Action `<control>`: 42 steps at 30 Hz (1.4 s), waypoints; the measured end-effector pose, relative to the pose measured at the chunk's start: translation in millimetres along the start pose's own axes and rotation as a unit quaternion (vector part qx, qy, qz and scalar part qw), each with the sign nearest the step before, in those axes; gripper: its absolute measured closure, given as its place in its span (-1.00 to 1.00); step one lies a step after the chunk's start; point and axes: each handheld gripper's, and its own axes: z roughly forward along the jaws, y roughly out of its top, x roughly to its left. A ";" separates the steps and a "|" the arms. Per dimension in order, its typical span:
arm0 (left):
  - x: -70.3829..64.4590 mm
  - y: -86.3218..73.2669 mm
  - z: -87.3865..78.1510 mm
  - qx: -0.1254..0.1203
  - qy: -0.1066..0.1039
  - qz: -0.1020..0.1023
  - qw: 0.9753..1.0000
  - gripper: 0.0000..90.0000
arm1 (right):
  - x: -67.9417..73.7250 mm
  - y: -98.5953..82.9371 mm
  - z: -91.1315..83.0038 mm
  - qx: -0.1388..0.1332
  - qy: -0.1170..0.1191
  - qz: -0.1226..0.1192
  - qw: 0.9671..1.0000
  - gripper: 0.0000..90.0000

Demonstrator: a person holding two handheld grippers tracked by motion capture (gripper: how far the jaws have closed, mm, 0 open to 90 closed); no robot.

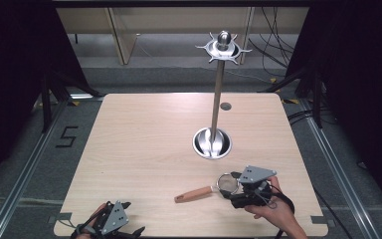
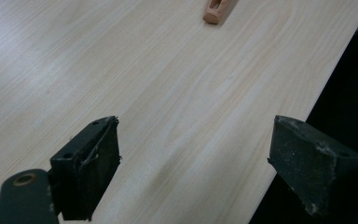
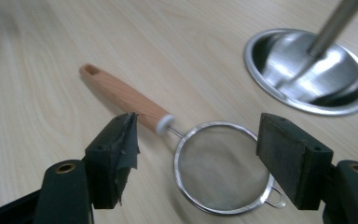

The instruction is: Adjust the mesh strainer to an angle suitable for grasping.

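A: Where was the strainer (image 3: 221, 168)?

B: Flat on the wooden table (image 1: 144, 144), near the front edge, right of centre. Wooden handle (image 3: 123, 97) pointed left, mesh bowl toward the right gripper (image 3: 198, 154).

A: Right gripper state?

B: Jaws wide apart, straddling the mesh ring, gripping nothing. Person's hand (image 1: 271, 209) was behind it.

A: Left?

B: Left gripper (image 2: 196, 163) sat at the front left corner, jaws spread wide, only bare tabletop between them.

A: Anything else?

B: Steel utensil stand (image 1: 218, 84) upright behind the strainer, round base (image 3: 307, 70) close by.
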 end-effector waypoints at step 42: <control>1.8 0.5 -2.7 0.010 0.002 0.008 1.000 -0.66 | 17.4 32.1 87.7 0.131 0.106 -0.078 0.983 -0.37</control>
